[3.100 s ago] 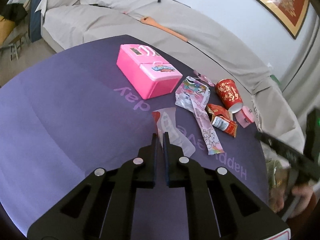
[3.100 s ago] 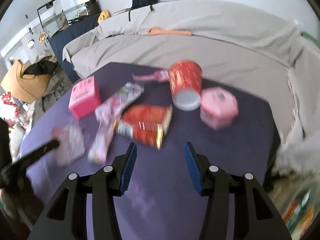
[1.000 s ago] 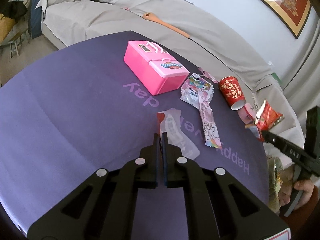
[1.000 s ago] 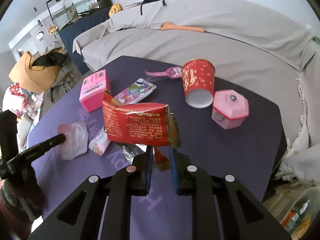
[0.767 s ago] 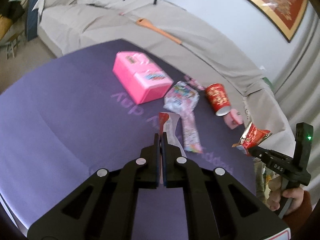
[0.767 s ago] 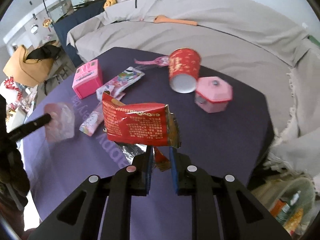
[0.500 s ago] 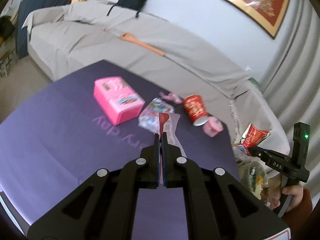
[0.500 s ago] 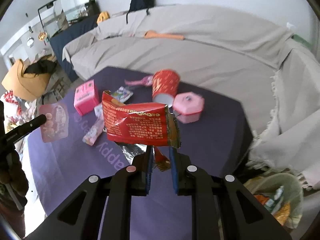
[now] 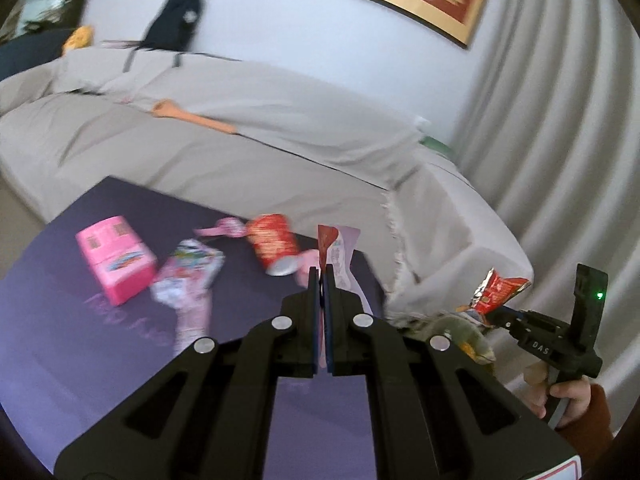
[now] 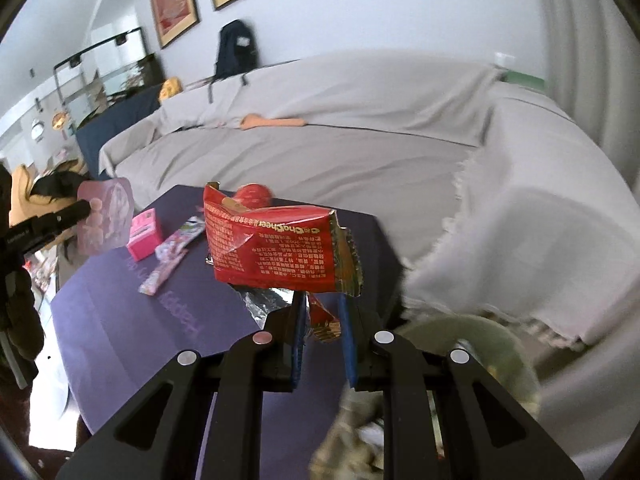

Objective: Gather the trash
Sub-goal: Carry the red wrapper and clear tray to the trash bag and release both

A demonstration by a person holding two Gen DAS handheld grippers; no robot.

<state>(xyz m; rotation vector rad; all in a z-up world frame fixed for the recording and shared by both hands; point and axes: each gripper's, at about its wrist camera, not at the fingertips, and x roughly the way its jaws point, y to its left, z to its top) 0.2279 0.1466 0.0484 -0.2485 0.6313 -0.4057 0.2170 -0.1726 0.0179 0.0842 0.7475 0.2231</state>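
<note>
A green bin sits on the floor off the right edge of the tabletop, below the right gripper; it holds crumpled wrappers, too blurred to count. On the tabletop, one red cup lies on its side with its open mouth toward the camera, its inside not readable. One pink box stands closed to the left of the cup. A pink lidded pot is partly hidden behind the left gripper, just beside the cup. Two pieces of trash are lifted clear of the tabletop. The left fingers are clenched on a clear pouch with a red corner, held upright above the tabletop. The right fingers grasp the lower edge of a red foil wrapper, which stands above them near the tabletop's right edge and over the bin. Two pieces of trash rest on the tabletop: one colourful wrapper beside the box and one long pink strip next to it. One pink ribbon-like item lies behind the cup. Behind the tabletop, one orange spatula lies on the grey covered sofa, and one dark backpack rests on top of the sofa back.
</note>
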